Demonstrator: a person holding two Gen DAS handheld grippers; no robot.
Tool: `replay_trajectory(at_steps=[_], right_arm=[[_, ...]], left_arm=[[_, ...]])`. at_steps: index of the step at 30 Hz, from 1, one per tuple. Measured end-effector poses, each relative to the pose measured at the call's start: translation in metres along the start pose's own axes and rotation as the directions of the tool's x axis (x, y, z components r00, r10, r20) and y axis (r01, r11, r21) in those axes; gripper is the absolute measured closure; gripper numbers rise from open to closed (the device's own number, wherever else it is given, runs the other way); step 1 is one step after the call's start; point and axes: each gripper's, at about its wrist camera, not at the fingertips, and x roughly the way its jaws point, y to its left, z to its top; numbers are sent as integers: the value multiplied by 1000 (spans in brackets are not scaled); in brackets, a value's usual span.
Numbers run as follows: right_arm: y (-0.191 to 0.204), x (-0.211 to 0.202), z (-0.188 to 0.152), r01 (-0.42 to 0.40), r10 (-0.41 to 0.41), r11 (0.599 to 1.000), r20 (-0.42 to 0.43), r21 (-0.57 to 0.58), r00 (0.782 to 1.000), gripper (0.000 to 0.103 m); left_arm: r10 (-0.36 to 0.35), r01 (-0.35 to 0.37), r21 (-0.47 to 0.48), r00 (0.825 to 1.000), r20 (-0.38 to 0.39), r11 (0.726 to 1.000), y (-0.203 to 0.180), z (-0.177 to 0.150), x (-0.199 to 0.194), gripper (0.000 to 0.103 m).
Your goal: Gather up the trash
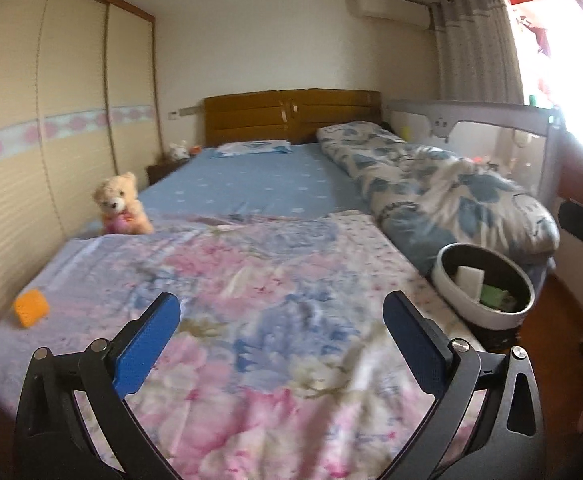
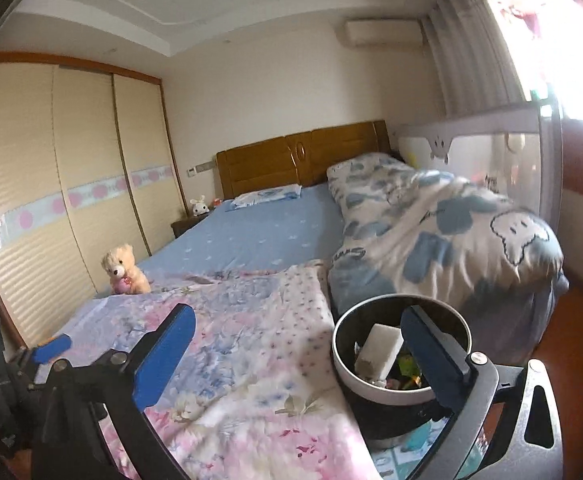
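1. Your left gripper (image 1: 281, 320) is spread wide, its blue textured pads holding nothing, above the floral quilt (image 1: 251, 280).
2. Your right gripper (image 2: 297, 340) gapes likewise, holding nothing.
3. The round white-rimmed bin (image 2: 341, 364) stands just beside the quilt's right edge, holding a white block (image 2: 377, 350).
4. An orange ribbed piece (image 1: 31, 307) lies on the quilt's left edge.

One bin (image 2: 341, 354), one teddy bear (image 1: 121, 205), one orange object (image 1: 31, 306), two quilts (image 1: 251, 280).

Left gripper (image 1: 281, 316): black curved linkage arms, silver pivot screws, flat blue textured pads (image 1: 147, 346). Right gripper (image 2: 297, 334): same black frame, blue pads (image 2: 163, 356), silver screws.
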Motion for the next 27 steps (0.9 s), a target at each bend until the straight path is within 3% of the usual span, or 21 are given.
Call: replay_trajectory(at_steps=[10,27], right_arm=[[7,11,-39,54,-55,998,-9,-39,998,0],[9,16,-43,44,-45,999,-32,-30,998,0]], left_arm=[[50,-51,36,999,15,998,-4,-15,-6,0],[63,-64,35,997,34,997,-3,-16,-11,0]])
